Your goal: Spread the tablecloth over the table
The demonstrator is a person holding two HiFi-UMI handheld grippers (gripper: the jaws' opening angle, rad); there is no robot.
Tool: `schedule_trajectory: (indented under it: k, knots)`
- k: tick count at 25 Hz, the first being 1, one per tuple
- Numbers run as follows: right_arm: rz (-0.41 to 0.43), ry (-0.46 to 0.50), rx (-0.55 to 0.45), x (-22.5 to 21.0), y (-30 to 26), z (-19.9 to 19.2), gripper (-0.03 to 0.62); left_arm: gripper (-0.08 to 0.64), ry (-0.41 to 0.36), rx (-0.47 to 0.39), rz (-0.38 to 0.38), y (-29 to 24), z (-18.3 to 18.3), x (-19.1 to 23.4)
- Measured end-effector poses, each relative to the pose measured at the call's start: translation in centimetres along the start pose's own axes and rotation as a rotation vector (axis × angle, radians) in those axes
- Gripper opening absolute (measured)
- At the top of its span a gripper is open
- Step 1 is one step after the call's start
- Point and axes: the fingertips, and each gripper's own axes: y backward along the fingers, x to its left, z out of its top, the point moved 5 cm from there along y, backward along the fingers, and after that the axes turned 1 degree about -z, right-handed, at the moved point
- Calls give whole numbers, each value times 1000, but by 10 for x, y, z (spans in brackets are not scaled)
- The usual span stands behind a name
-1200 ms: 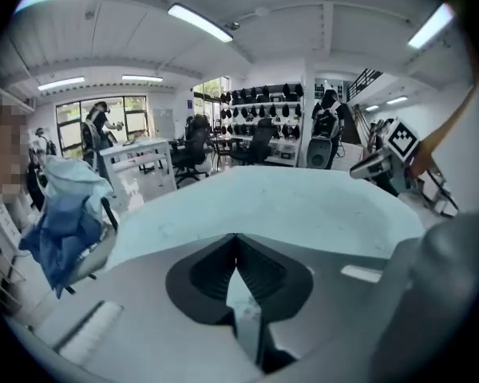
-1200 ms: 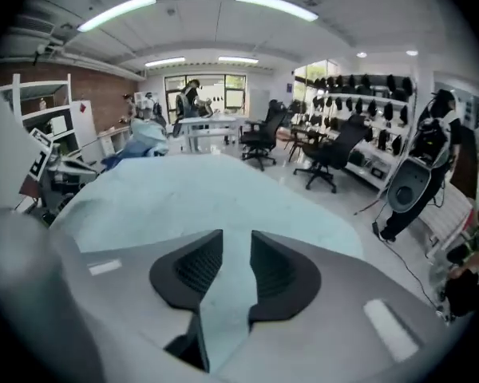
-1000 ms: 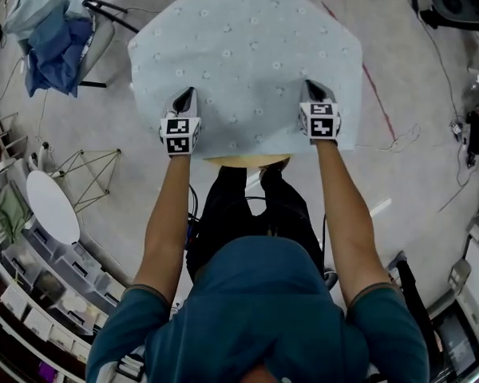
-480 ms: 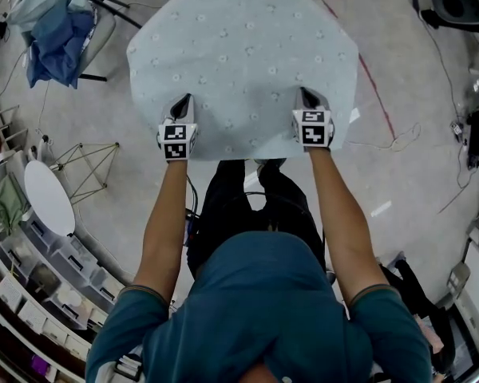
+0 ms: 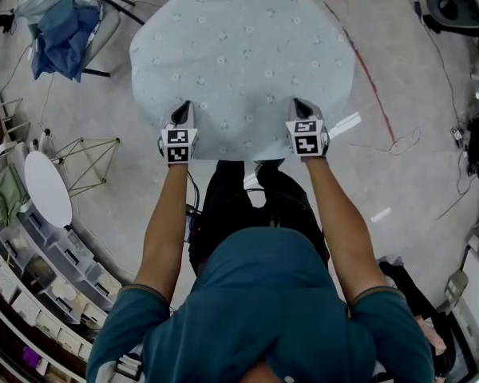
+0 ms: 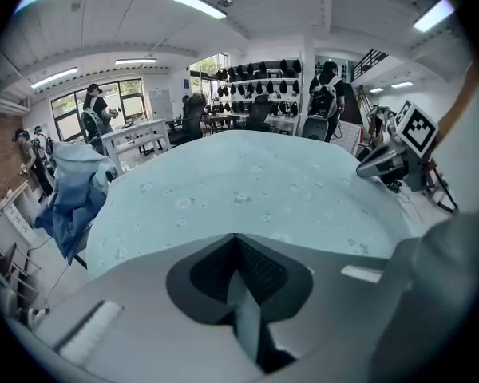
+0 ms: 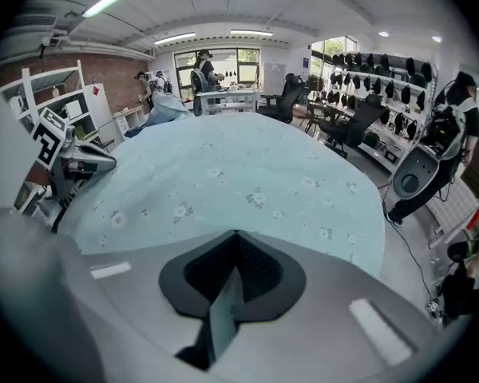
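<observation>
My left gripper (image 5: 183,110) and my right gripper (image 5: 298,108) each pinch the near edge of the tablecloth (image 5: 239,50). It lies flat out in front of both, over the table. I think I should pull both sides evenly and low, so no wrinkles come.

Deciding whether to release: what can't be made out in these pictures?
- Table: under the tablecloth in every view; no edge shows.
- Far overhang: cut off by head view's top; behind the cloth's far rim in gripper views.
- Near overhang: gripper views blocked by left gripper and right gripper bodies, both shut on cloth.
</observation>
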Motion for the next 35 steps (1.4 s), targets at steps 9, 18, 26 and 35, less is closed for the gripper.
schedule_trajectory:
  k: [9,18,26,35]
  knots:
    - [20,22,21,7,6,-5,9,0,40,0,23,7,-7,0]
    - [41,39,50,20,20,-26,9,0,141,-22,36,20,-23,-7]
    - [70,40,75,27,28,-41,9,0,146,1,31,28,-31,-13]
    - [110,48,10,27,59,-14,11,0,109,-29,2,49,6,-19]
